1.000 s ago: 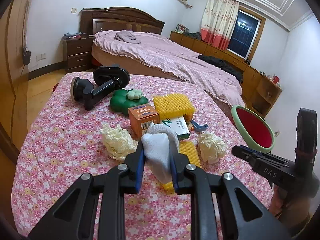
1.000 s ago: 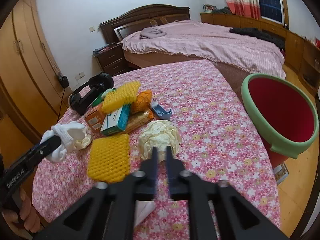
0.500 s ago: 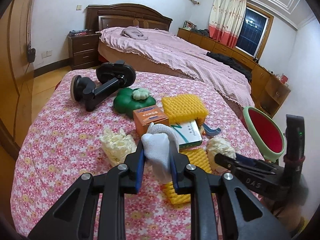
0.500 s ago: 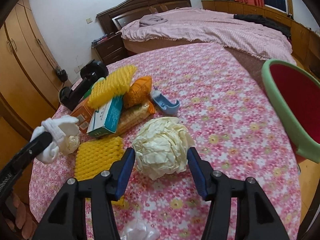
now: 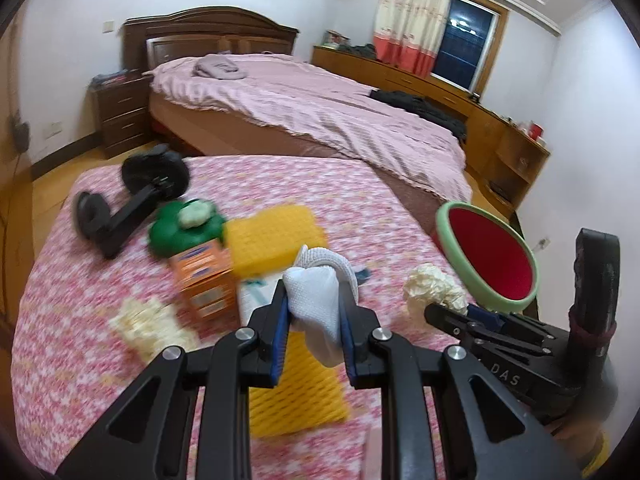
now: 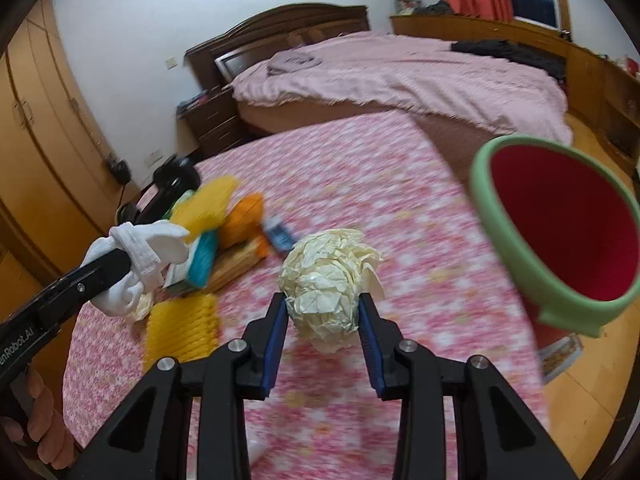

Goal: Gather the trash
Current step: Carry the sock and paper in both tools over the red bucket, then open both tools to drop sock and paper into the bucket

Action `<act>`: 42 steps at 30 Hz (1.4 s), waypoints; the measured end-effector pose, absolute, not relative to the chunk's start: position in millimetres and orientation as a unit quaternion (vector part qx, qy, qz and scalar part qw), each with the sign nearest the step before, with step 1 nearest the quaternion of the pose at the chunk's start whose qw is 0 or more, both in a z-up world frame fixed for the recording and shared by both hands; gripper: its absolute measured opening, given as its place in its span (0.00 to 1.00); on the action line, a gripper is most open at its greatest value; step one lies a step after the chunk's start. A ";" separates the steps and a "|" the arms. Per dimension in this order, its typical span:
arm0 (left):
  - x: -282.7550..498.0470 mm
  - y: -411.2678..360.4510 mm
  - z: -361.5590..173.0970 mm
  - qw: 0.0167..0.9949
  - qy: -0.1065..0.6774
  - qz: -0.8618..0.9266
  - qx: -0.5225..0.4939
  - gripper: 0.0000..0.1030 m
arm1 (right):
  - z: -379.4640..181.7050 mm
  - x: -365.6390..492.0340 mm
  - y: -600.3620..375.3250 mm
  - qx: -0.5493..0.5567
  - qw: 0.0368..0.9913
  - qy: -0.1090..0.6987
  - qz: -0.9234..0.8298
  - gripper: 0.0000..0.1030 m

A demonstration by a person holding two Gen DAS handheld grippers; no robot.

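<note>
Right gripper [image 6: 323, 316]: jaws closing on a crumpled cream paper ball [image 6: 330, 280], pads against its sides, near the red bin with green rim [image 6: 516, 264]. Left gripper [image 5: 314, 312]: pinches a white sock [image 5: 316, 300], farther from the bin. Second paper wad [image 5: 148, 324] lies on the floral tablecloth [image 6: 400, 184], well away from the bin. Risk: the springy paper is gripped low and could slip before reaching the rim; the sock is probably not trash.

Home bedroom, bed [image 5: 320, 120] under pink cover lying at twelve o'clock, curtained window [image 5: 464, 52] showing at one o'clock, wooden wardrobe [image 6: 44, 152] standing at nine o'clock
</note>
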State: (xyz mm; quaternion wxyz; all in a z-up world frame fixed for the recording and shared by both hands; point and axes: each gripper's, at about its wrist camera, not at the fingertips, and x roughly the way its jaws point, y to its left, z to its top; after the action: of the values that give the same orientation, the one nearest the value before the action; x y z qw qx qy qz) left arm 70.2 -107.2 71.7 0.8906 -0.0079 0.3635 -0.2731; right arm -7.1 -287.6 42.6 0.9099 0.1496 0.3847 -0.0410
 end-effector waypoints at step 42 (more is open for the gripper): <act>91.4 -392.8 24.7 0.812 0.429 -0.380 0.115 0.22 | 31.1 -59.5 -517.9 0.215 0.892 0.353 -0.185 0.43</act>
State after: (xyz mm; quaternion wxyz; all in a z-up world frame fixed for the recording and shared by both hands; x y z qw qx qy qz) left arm 91.4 -392.8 24.7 0.8117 0.1150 0.4287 -0.3796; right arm -59.5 -517.9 31.1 0.8916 0.2149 0.3532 -0.1845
